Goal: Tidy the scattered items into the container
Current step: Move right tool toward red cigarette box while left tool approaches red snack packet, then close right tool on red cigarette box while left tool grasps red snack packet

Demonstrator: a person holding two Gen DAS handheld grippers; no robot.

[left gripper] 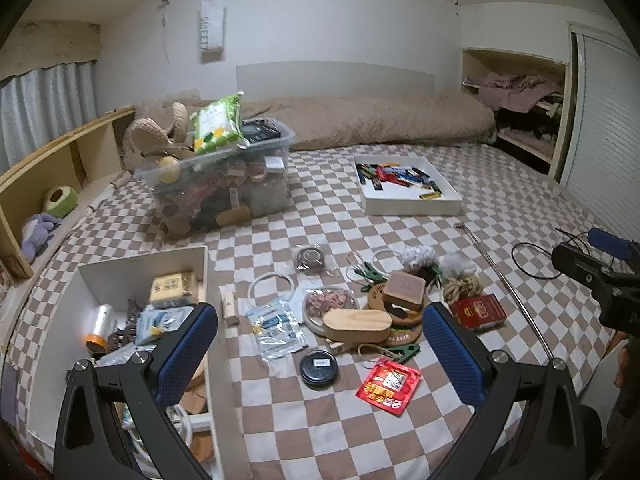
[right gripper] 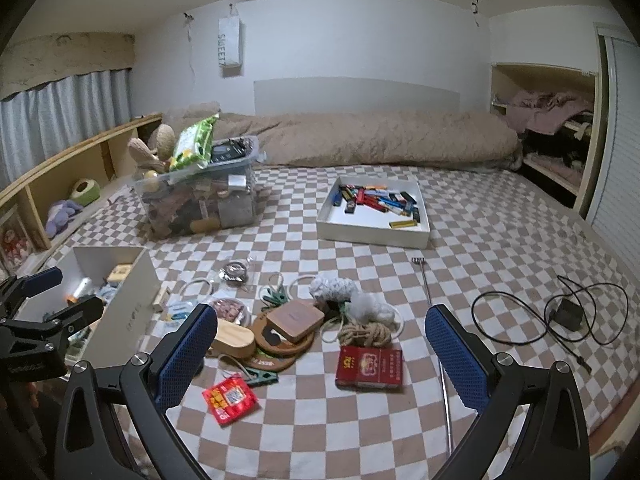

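A pile of small items lies on the checkered bed: a black round tin [left gripper: 319,364], a red packet [left gripper: 389,386] [right gripper: 229,398], an oval wooden box [left gripper: 357,324] [right gripper: 232,338], a square wooden box [left gripper: 404,290] [right gripper: 295,320], a rope ball [right gripper: 364,334] and a red carton [left gripper: 478,310] [right gripper: 370,368]. The white container [left gripper: 140,268] [right gripper: 128,308] stands left of the pile, partly filled. My left gripper [left gripper: 320,344] hovers open above the tin. My right gripper [right gripper: 320,354] hangs open over the red carton, holding nothing.
Further back stand a stuffed clear bin [left gripper: 224,184] and a white tray [right gripper: 374,236] of colourful bars. A metal rod [right gripper: 428,292] and a black cable with charger [right gripper: 566,314] lie to the right. A rolled blanket [right gripper: 360,140] lines the wall.
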